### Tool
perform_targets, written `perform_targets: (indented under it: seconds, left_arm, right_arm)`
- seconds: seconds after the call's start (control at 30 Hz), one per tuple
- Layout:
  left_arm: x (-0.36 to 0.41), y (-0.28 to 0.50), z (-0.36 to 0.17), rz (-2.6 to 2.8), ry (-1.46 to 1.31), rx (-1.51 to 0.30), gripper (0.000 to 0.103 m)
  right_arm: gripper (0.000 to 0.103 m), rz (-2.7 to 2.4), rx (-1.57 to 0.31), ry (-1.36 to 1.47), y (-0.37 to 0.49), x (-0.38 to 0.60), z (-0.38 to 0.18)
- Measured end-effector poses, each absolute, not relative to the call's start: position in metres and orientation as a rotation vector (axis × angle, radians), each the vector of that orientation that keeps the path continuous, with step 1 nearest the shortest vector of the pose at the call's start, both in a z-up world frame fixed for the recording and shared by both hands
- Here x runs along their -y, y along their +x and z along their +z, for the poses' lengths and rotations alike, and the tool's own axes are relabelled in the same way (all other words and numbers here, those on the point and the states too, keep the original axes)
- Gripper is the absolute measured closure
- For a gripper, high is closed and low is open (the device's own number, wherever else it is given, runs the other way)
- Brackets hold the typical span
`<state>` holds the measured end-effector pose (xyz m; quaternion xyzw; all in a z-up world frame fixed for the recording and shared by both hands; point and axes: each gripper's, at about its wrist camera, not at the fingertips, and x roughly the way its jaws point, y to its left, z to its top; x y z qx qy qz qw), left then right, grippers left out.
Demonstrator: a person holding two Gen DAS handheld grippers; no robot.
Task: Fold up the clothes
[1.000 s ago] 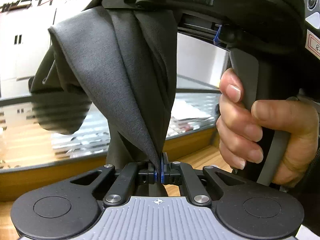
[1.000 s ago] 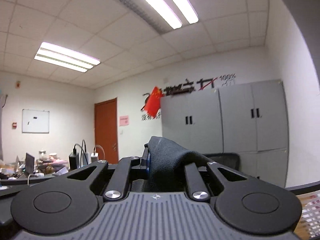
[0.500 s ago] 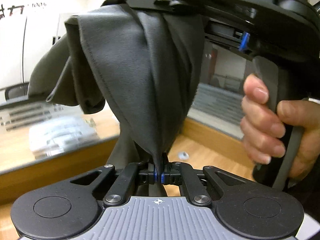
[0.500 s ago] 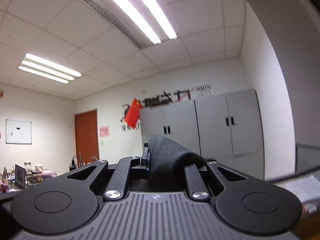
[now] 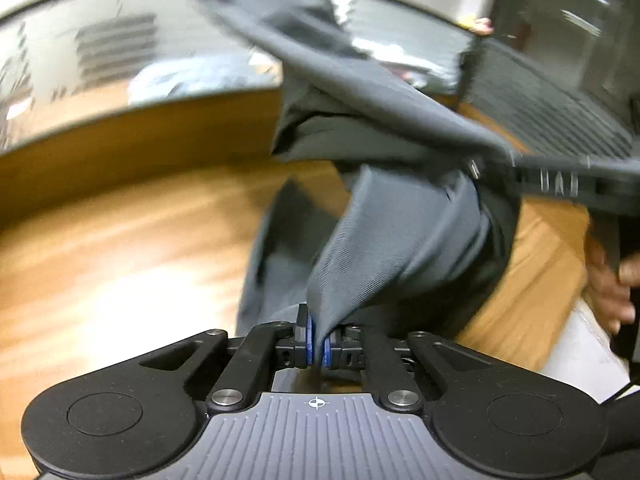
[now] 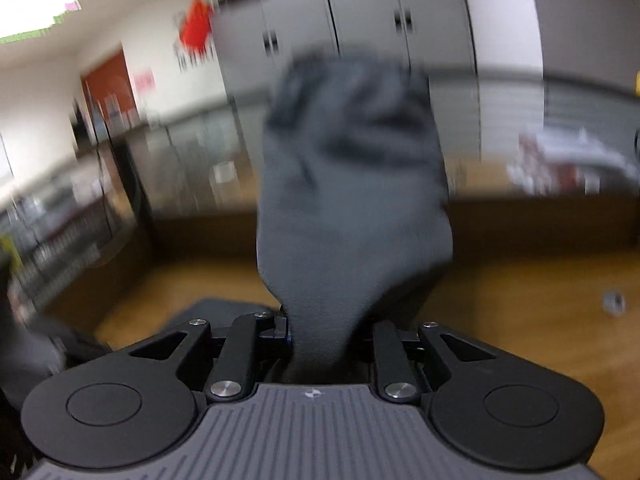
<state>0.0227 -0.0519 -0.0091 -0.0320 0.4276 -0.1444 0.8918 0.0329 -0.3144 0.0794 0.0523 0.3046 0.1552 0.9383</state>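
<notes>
Your left gripper (image 5: pixel 318 344) pinches a corner of the dark grey garment (image 5: pixel 400 240), which hangs above the wooden table (image 5: pixel 120 260). Your right gripper (image 6: pixel 320 336) has a thick fold between its opening jaws.

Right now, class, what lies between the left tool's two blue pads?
A pinched corner of the grey garment, seen in the left wrist view between the left tool pads.

Left black two-finger gripper (image 5: pixel 318 344) pinching dark grey cloth (image 5: pixel 400 240), right black two-finger gripper (image 6: pixel 328 332) at two o'clock, jaws opening around cloth
</notes>
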Motion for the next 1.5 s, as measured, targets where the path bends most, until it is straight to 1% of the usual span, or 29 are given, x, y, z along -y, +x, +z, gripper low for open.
perform_targets:
  seconds: [0.1, 0.17, 0.2, 0.23, 0.27, 0.37, 0.43, 0.57, 0.67, 0.8, 0.9, 1.0, 1.13, 1.23, 1.3, 1.5]
  left_arm:
    - [0.042, 0.033, -0.023, -0.260, -0.084, -0.926, 0.085]
    - [0.039, 0.042, -0.031, -0.238, -0.102, -0.944, 0.083]
    - [0.036, 0.044, -0.033, -0.230, -0.109, -0.950, 0.078]
    - [0.031, 0.044, -0.035, -0.222, -0.115, -0.955, 0.071]
    - [0.026, 0.044, -0.036, -0.213, -0.122, -0.960, 0.067]
    - [0.023, 0.045, -0.041, -0.204, -0.131, -0.972, 0.063]
    - [0.027, 0.046, -0.043, -0.205, -0.131, -0.978, 0.059]
    - [0.039, 0.052, -0.048, -0.187, -0.112, -0.996, 0.057]
    - [0.043, 0.053, -0.048, -0.176, -0.127, -1.005, 0.053]
    - [0.046, 0.051, -0.044, -0.157, -0.130, -1.019, 0.052]
    - [0.060, 0.059, -0.041, -0.137, -0.133, -1.013, 0.049]
    - [0.073, 0.066, -0.035, -0.106, -0.143, -1.001, 0.048]
    - [0.094, 0.074, -0.025, -0.062, -0.179, -0.963, 0.044]
    - [0.110, 0.083, -0.022, -0.030, -0.214, -0.950, 0.043]
    - [0.119, 0.086, -0.022, -0.020, -0.249, -0.950, 0.042]
    - [0.153, 0.102, -0.032, -0.020, -0.311, -0.958, 0.037]
  right_arm:
    - [0.081, 0.299, -0.699, 0.063, 0.034, 0.316, 0.051]
    - [0.081, 0.278, -0.735, 0.035, 0.034, 0.318, 0.039]
    - [0.082, 0.264, -0.756, 0.022, 0.033, 0.321, 0.035]
    - [0.084, 0.245, -0.788, 0.008, 0.034, 0.325, 0.029]
    - [0.086, 0.225, -0.823, -0.006, 0.034, 0.330, 0.024]
    - [0.087, 0.158, -0.909, -0.029, 0.033, 0.354, 0.009]
    - [0.088, 0.110, -0.947, -0.043, 0.028, 0.376, 0.002]
    - [0.088, 0.010, -0.961, -0.084, 0.030, 0.411, 0.009]
    - [0.088, -0.061, -0.944, -0.126, 0.042, 0.438, 0.019]
    - [0.088, -0.119, -0.879, -0.207, 0.064, 0.472, 0.052]
    - [0.089, -0.128, -0.824, -0.294, 0.083, 0.493, 0.074]
    - [0.089, -0.124, -0.767, -0.373, 0.104, 0.511, 0.097]
    - [0.090, -0.112, -0.699, -0.446, 0.129, 0.532, 0.124]
    - [0.090, -0.081, -0.671, -0.519, 0.145, 0.543, 0.131]
    - [0.089, -0.047, -0.687, -0.558, 0.151, 0.552, 0.129]
    - [0.089, 0.007, -0.766, -0.605, 0.143, 0.582, 0.102]
